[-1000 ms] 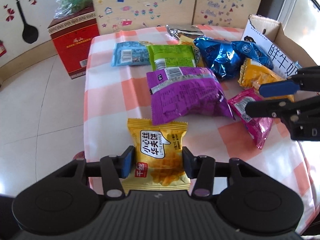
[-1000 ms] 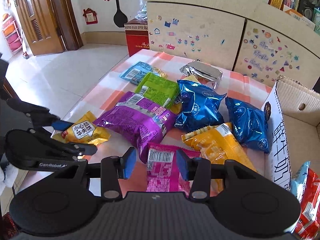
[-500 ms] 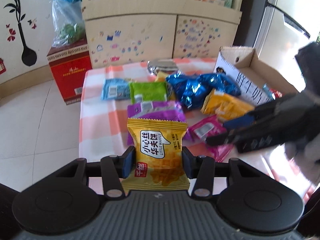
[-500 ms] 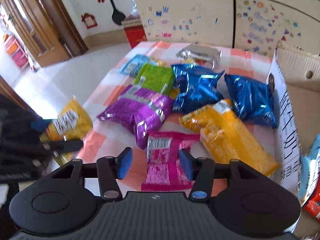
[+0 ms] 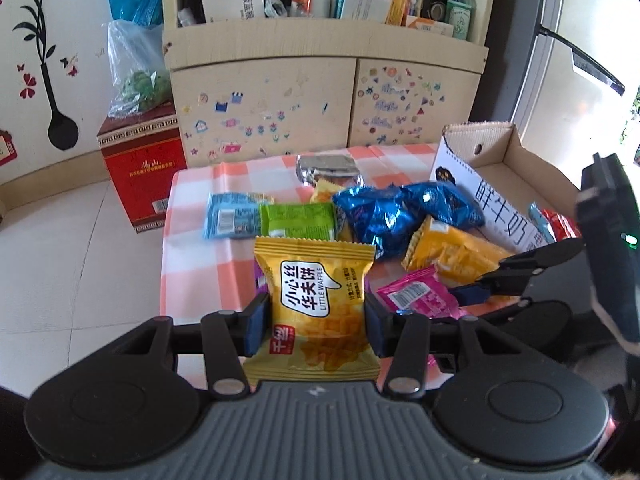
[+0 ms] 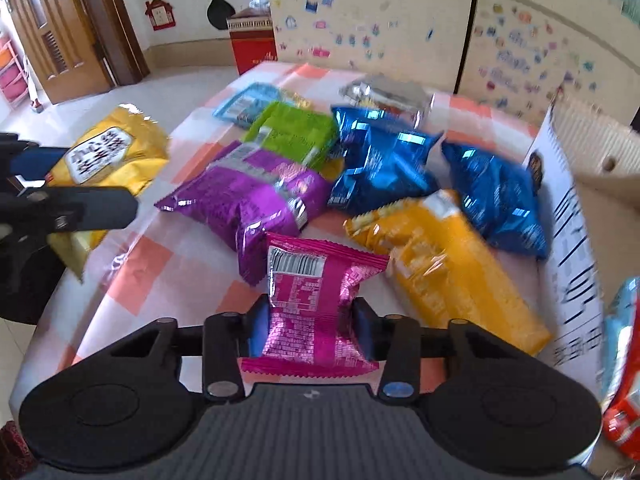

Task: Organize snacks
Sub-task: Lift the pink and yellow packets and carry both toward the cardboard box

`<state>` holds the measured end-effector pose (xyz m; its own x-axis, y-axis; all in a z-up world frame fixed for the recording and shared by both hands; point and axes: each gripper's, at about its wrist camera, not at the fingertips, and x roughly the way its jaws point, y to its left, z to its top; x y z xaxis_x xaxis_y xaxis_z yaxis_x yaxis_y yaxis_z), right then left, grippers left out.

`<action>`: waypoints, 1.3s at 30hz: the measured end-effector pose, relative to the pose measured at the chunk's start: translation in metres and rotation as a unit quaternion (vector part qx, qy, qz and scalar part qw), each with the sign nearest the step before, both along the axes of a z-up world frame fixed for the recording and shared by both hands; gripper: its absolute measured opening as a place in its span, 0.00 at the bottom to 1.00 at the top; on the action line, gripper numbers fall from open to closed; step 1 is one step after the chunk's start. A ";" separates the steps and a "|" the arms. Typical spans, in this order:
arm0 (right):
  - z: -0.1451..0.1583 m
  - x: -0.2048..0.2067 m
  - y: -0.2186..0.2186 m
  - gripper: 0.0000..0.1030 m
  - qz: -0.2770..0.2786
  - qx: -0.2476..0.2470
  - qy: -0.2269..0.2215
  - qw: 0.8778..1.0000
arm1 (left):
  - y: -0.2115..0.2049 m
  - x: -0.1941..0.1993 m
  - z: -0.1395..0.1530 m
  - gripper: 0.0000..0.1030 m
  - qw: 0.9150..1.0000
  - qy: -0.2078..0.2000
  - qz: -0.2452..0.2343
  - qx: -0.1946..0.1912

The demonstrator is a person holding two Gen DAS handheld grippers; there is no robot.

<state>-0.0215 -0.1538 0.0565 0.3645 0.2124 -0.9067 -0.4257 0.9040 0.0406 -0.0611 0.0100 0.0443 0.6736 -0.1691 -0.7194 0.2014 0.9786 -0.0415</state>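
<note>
Left wrist view: left gripper fingers pinching the yellow waffle packet at both side edges, packet upright and lifted clear of the counter. Right wrist view: right gripper jaws have just been closing, pads now pressing the pink packet between them; foil is visibly waisted at the pinch. Can't tell whether it's off the checked cloth yet. Cardboard box sits at the right edge, a few packets already inside. Purple, green, blue and orange packets remain loose on the counter.

Risks, my read:
- Pink grip sits low on a puffy foil bag; slick film could squirt out on lift.
- Both grippers heading for the same box could clash.
- Box wall is tall; a low carry snags the packet on the rim.
</note>
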 end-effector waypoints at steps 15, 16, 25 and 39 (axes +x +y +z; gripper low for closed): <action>0.083 0.007 -0.033 0.47 -0.047 0.045 -0.115 0.991 | -0.026 0.028 0.029 0.47 0.999 -0.045 -0.009 -0.008; 0.087 0.006 -0.035 0.47 -0.048 0.044 -0.121 0.991 | -0.030 0.029 0.031 0.47 0.999 -0.047 -0.013 -0.008; 0.111 0.006 -0.070 0.47 -0.097 0.040 -0.160 0.981 | -0.066 0.045 0.049 0.47 0.997 -0.066 -0.044 -0.015; 0.141 0.010 -0.147 0.47 -0.228 0.057 -0.197 0.952 | -0.156 0.071 0.057 0.47 0.991 -0.065 -0.104 -0.047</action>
